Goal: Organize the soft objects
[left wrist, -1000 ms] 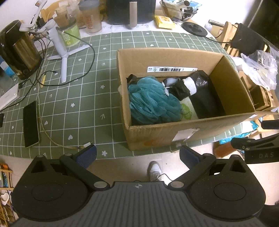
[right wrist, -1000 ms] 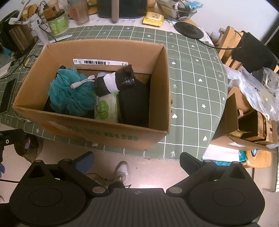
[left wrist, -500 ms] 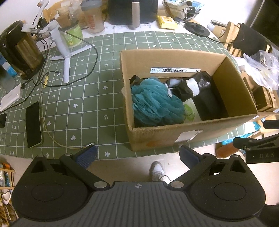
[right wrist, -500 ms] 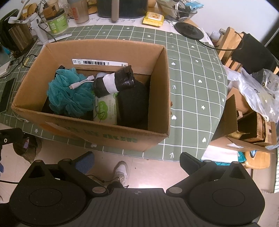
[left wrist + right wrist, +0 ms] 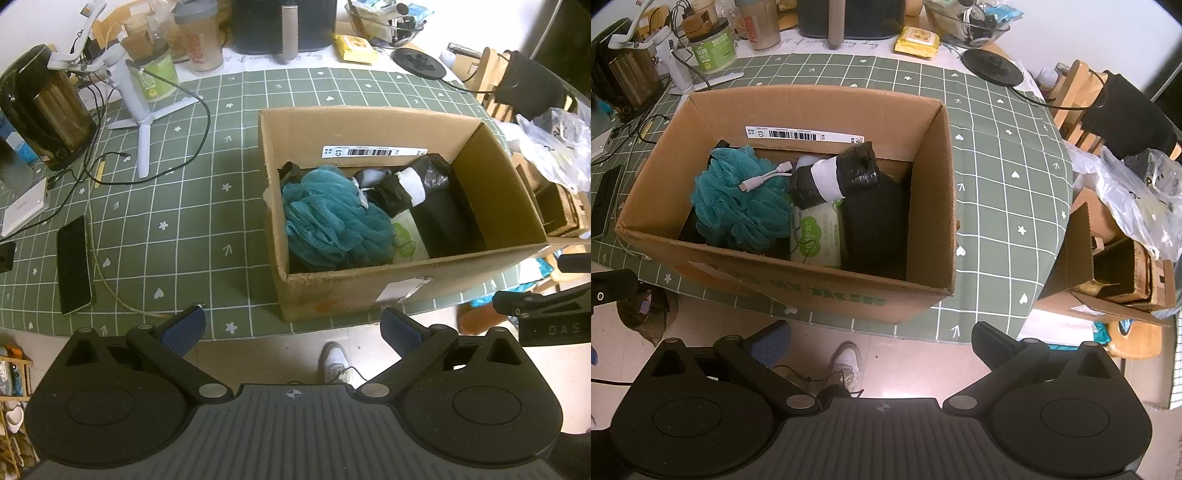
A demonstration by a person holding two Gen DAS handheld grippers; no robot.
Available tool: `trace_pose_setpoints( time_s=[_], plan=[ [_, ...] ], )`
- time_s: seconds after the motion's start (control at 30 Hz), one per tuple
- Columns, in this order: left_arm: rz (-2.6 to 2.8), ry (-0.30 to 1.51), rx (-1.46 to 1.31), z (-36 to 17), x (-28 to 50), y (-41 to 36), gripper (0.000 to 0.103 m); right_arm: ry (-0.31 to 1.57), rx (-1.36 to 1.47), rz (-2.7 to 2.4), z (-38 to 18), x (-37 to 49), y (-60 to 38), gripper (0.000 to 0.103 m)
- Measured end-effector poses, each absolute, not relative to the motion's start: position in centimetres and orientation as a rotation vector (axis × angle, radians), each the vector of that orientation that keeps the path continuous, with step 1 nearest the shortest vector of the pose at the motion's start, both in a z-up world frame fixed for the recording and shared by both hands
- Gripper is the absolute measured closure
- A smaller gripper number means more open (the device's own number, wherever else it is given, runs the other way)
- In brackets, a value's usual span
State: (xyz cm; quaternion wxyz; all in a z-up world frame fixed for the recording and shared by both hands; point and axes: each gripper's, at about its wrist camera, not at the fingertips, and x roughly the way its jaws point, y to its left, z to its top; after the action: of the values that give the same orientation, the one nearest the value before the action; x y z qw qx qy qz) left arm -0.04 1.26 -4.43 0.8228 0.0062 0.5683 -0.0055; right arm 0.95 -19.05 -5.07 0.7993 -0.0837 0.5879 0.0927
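An open cardboard box (image 5: 369,122) (image 5: 934,206) stands at the near edge of the green checked table. Inside lie a teal mesh sponge (image 5: 332,218) (image 5: 735,206), a black roll with a white band (image 5: 410,184) (image 5: 834,177), a pack of wipes (image 5: 816,236), a black pouch (image 5: 879,225) and a white cable (image 5: 764,177). My left gripper (image 5: 291,326) hangs open over the floor just in front of the box, nothing between its fingers. My right gripper (image 5: 881,338) is open too, below the box's front wall.
A phone (image 5: 74,264), a white tripod (image 5: 140,122) with trailing cables and a dark kettle (image 5: 44,110) occupy the table's left side. Jars and an appliance line the back. A chair with bags (image 5: 1126,192) stands at the right. A shoe (image 5: 846,363) shows on the floor.
Both views have shifted slightly, with the box sitting a little further right in the left wrist view. The contents of the box and both grippers' opening are unchanged.
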Motion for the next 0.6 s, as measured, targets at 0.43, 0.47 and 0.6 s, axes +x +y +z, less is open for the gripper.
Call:
trace_pose_setpoints(
  time_s=[0.43, 0.47, 0.6],
  plan=[
    [-0.009, 1.207, 0.014, -4.28, -0.15, 1.47, 0.0, 1.26, -0.186, 0.201, -5.0, 1.0, -18.62, 0.0],
    [-0.009, 1.207, 0.014, -4.28, -0.14, 1.47, 0.0, 1.261, -0.186, 0.201, -5.0, 1.03, -18.61, 0.0],
    [-0.009, 1.207, 0.014, -4.28, -0.13, 1.48, 0.0, 1.261, -0.187, 0.201, -5.02, 0.97, -18.62, 0.0]
  ],
)
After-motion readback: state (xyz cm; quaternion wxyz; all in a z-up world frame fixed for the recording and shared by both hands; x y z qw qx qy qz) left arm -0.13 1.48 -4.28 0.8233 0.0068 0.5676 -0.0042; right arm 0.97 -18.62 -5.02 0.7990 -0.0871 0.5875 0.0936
